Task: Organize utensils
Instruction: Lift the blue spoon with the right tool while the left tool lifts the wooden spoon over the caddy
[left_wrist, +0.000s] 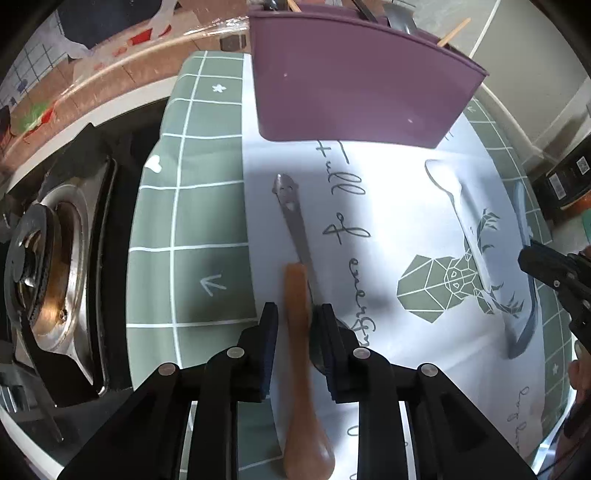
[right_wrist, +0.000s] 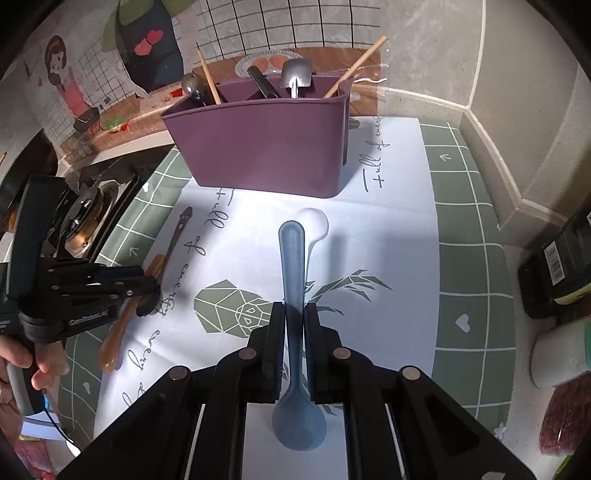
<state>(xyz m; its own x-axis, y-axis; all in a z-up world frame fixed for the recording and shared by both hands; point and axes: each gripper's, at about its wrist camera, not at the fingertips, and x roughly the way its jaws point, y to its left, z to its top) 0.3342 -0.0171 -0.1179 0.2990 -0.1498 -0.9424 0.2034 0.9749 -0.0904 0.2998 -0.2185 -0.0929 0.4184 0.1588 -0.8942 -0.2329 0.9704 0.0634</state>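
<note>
Right gripper (right_wrist: 294, 325) clamps blue plastic spoon (right_wrist: 293, 295) mid-handle; could pivot. Left gripper (left_wrist: 295, 332) narrowly straddles wooden spoon (left_wrist: 301, 369), unpinched; might snag metal spoon (left_wrist: 291, 218).

The purple utensil caddy (right_wrist: 266, 147) looks like matt, smooth plastic; in front of it the tablecloth (right_wrist: 469, 266) has a slight vinyl sheen. On the cloth lie a translucent blue plastic spoon (right_wrist: 293, 258), a glossy brown wooden spoon (left_wrist: 301, 387) and a brushed metal spoon (left_wrist: 291, 218)
</note>
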